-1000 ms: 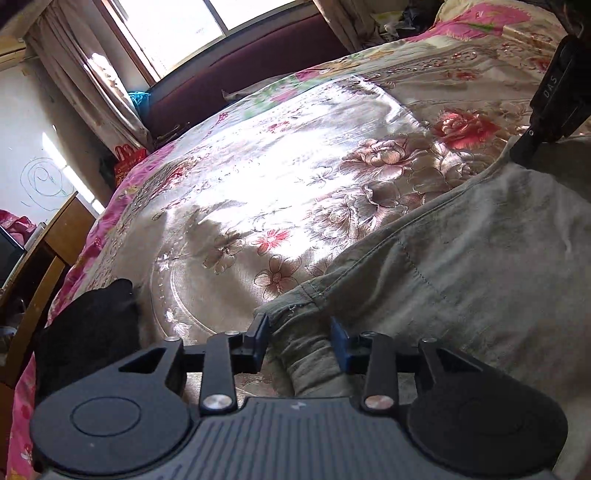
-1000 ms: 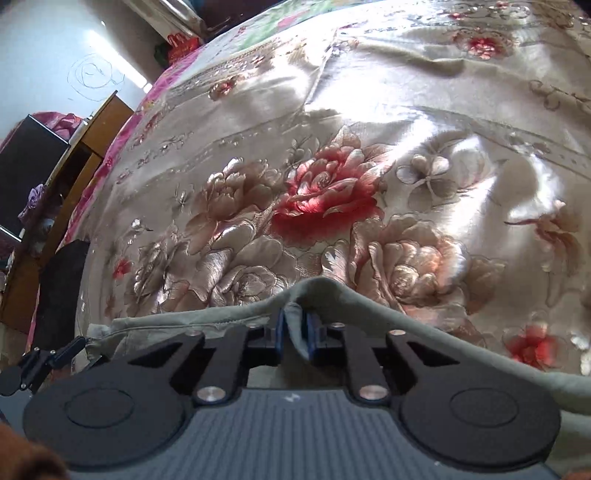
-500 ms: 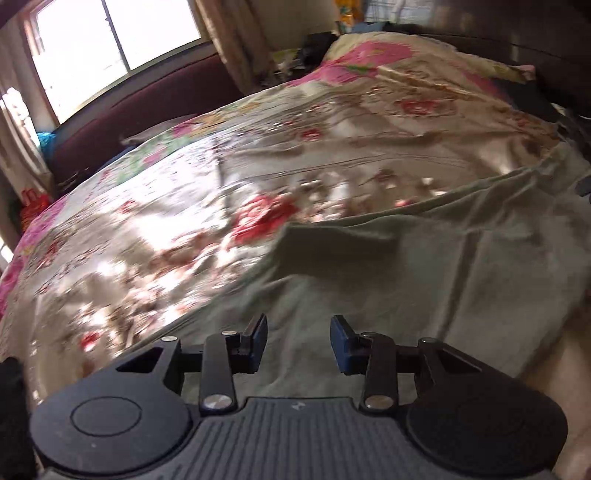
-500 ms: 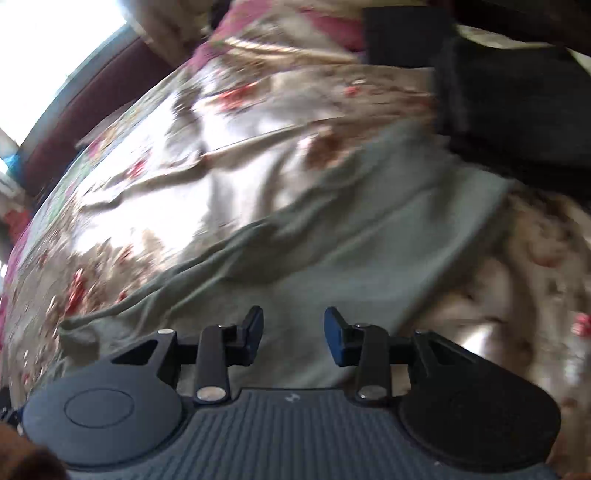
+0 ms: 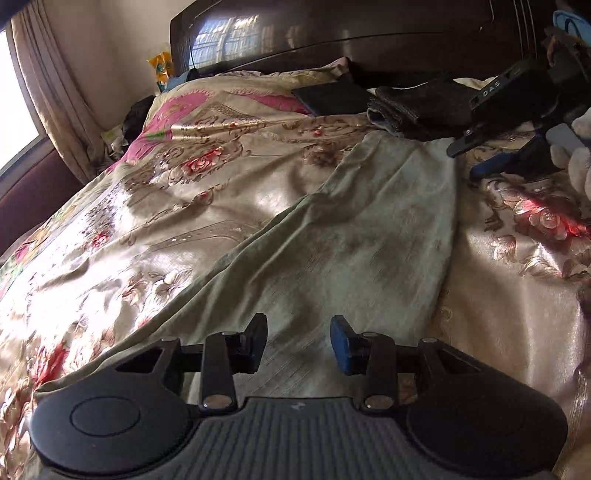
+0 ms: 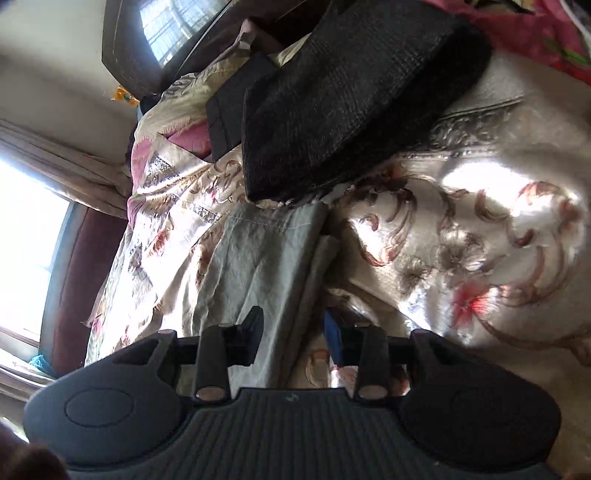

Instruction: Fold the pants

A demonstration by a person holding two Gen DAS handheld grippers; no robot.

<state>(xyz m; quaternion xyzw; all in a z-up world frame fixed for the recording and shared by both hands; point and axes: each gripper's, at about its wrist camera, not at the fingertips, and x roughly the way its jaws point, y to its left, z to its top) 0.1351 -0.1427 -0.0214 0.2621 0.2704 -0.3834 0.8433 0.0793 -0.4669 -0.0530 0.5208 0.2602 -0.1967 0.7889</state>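
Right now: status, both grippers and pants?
Left gripper open, empty. Right gripper open, straddling pants edge. Dark folded garment abuts the hem.

Both wrist cameras skim low over the bed (image 5: pixel 155 229), facing the headboard (image 5: pixel 332 33) at 12 o'clock; the right view is rolled sideways.

A bed covered by a shiny cream satin bedspread with red and brown flowers (image 5: pixel 155 221) fills most of both views, its dark wooden headboard (image 5: pixel 351 33) along the top of the left wrist view. Long grey-green cloth pants (image 5: pixel 354 236) lie flat on it, running from lower centre to upper right. At their far end, in the upper right, lie a dark folded woollen garment (image 6: pixel 351 96) and a flat black rectangular case (image 5: pixel 332 98).
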